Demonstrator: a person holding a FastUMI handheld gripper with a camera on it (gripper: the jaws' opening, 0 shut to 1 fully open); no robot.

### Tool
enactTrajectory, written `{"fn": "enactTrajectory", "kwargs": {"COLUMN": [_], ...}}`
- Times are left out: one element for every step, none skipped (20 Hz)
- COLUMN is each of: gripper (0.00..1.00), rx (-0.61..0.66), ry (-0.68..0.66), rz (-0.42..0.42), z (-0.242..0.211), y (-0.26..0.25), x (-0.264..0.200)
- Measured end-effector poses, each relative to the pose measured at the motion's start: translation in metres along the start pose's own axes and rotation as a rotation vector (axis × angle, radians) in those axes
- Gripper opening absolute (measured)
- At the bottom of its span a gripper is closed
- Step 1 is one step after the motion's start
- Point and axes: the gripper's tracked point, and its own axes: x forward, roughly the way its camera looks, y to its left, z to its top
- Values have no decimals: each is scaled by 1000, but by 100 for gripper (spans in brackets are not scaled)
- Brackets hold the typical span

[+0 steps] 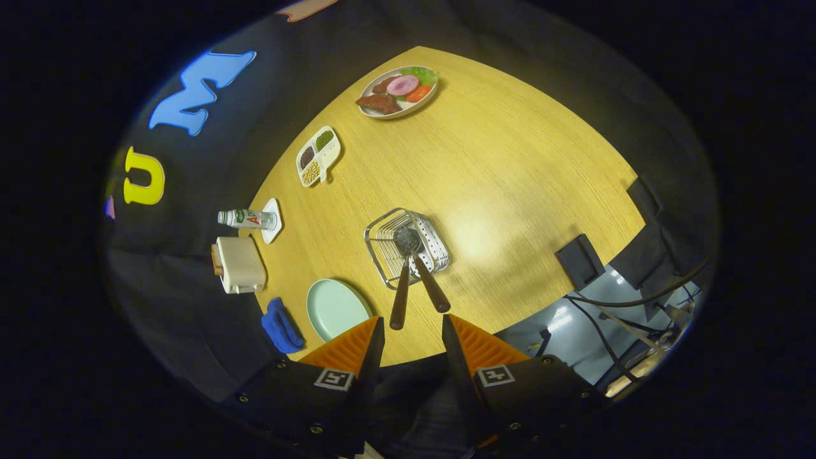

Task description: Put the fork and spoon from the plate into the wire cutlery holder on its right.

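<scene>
The tongs [411, 331] stand apart, holding nothing, above the desk [510, 178]. Just ahead, fork [400, 299] and spoon [428, 284] stand in the wire cutlery holder [408, 245], right of the bare plate [335, 309].

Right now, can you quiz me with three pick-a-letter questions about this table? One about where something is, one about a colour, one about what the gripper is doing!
1. Where are the two dark-handled utensils?
A. On the pale green plate
B. Standing in the wire cutlery holder
C. Beside the toaster

2. What colour is the cloth by the pale green plate?
A. Blue
B. Red
C. White

3. What is the gripper doing?
A. Squeezing a handle
B. Shut on the cloth
C. Open, holding nothing

Answers:
1 B: both handles stick up out of the wire cutlery holder.
2 A: it is blue.
3 C: its fingers are apart, the handles just beyond them.
</scene>
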Motion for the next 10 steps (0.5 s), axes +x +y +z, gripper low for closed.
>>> {"fn": "enactTrajectory", "kwargs": {"gripper": [56, 56, 56, 56, 56, 56, 56, 56, 56, 56], "rx": [16, 32, 46, 60, 71, 81, 92, 102, 111, 118], "ry": [-13, -24, -37, -51, -65, -77, -90, -101, -114, -128], "rz": [1, 1, -1, -5, -9, -12, -13, -14, -16, -15], "z": [3, 6, 9, 13, 16, 20, 25, 29, 31, 35], "y": [-5, -12, -18, -27, -35, -43, -48, -54, -59, -65], "x": [-3, -6, -8, -10, -16, -20, -24, -27, -29, -32]}}
